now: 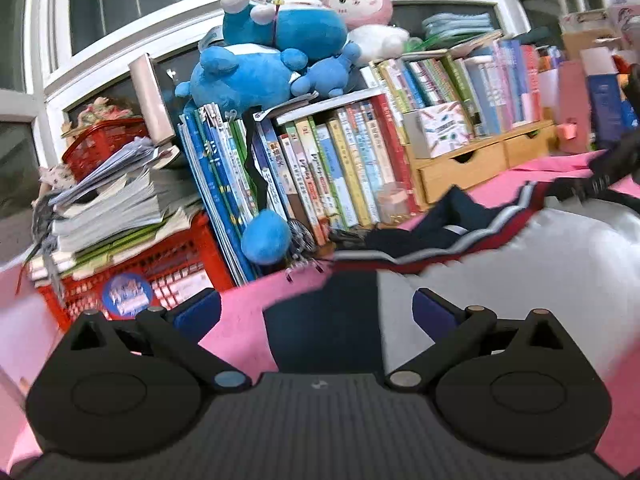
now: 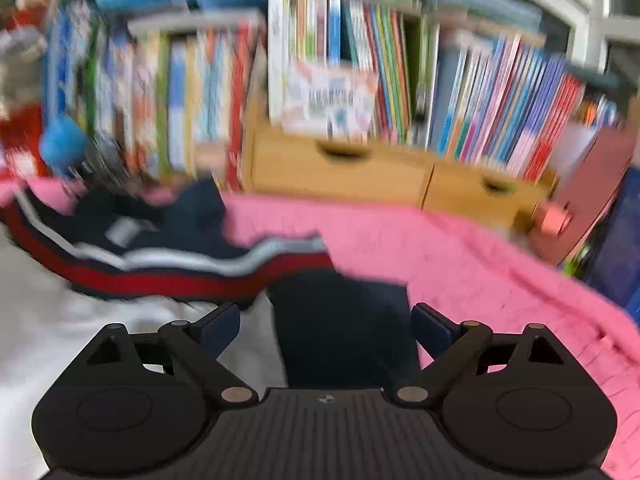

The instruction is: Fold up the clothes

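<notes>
A garment with a white body (image 1: 520, 264), navy sleeves and a red, white and navy striped collar (image 1: 420, 254) lies on a pink cloth (image 1: 240, 320). My left gripper (image 1: 316, 308) is open, its jaws wide apart over a navy sleeve (image 1: 320, 320) at the garment's left side. My right gripper (image 2: 326, 320) is open over the other navy sleeve (image 2: 340, 320) at the right side, with the striped collar (image 2: 180, 268) ahead to its left. The right wrist view is motion-blurred. The right gripper's dark body (image 1: 616, 160) shows at the right edge of the left wrist view.
Behind the pink cloth stand rows of books (image 1: 340, 160), a wooden drawer unit (image 1: 480, 164), a red crate (image 1: 160, 276) under stacked papers, and blue (image 1: 260, 64) and pink (image 1: 360, 4) plush toys. A pink box (image 2: 592, 184) stands at the right.
</notes>
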